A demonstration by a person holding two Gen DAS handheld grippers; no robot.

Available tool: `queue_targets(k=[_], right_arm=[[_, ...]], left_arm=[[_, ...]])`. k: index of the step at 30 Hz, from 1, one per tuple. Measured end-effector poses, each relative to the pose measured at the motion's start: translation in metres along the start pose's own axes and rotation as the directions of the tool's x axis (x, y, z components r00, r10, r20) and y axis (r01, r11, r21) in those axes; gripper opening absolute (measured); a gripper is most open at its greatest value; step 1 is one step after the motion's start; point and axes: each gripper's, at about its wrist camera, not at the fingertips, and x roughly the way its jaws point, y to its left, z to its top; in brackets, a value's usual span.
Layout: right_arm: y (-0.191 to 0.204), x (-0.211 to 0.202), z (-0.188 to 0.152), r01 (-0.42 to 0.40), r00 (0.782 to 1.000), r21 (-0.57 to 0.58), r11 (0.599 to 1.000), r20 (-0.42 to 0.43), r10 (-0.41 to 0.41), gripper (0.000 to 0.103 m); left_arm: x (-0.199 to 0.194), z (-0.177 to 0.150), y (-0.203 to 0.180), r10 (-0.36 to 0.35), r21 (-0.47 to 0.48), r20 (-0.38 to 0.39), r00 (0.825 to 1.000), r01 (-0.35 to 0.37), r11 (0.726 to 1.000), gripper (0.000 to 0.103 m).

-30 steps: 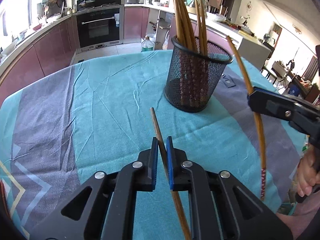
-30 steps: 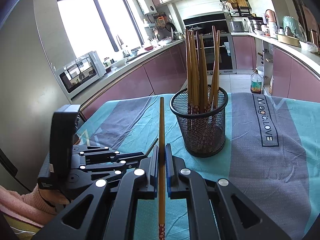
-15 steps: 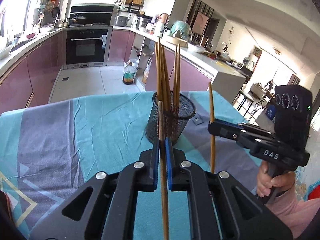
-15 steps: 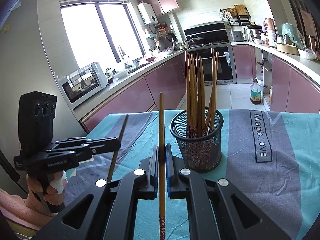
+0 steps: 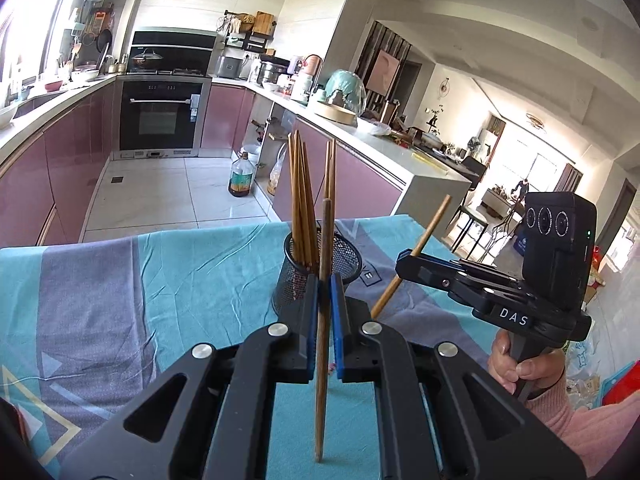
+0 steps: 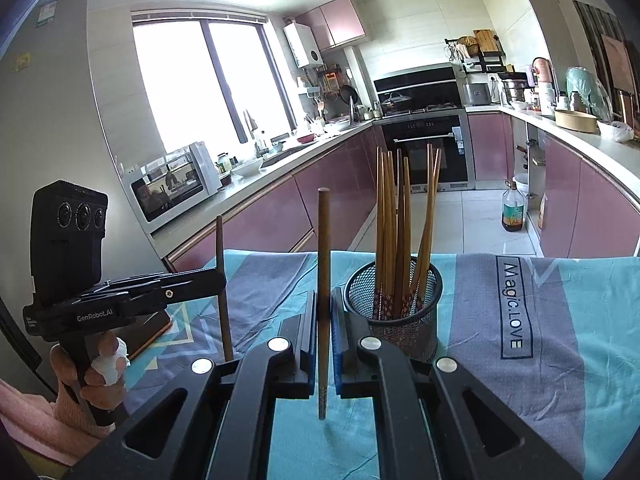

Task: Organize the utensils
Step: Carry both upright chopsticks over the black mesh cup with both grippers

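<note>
Home kitchen: built-in oven [image 6: 426, 148], pink cabinets [image 6: 280, 216] under a long counter [image 5: 384, 140], microwave [image 6: 176, 184] by the window [image 6: 208, 80], tiled floor [image 5: 160, 188], living area beyond.

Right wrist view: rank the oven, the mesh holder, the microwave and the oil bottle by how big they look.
1. oven
2. mesh holder and microwave: they look about alike, and the holder is far nearer the camera, so no ranking.
3. oil bottle, clearly smallest.

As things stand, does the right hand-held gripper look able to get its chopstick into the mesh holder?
Probably yes: the right hand-held gripper holds its chopstick upright beside the mesh holder; nothing stands between, though chopsticks already crowd it.
</note>
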Motion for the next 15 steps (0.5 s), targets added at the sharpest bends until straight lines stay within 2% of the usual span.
queue_targets(k=[15], right_arm=[[0.006,-0.017,0.035,0.032,0.996,-0.068,0.997,0.090,-0.026,0.005]], left_arm=[[-0.013,0.036,0.001,-0.026,-0.025,0.094,0.995,0.029,0.999,0.007]])
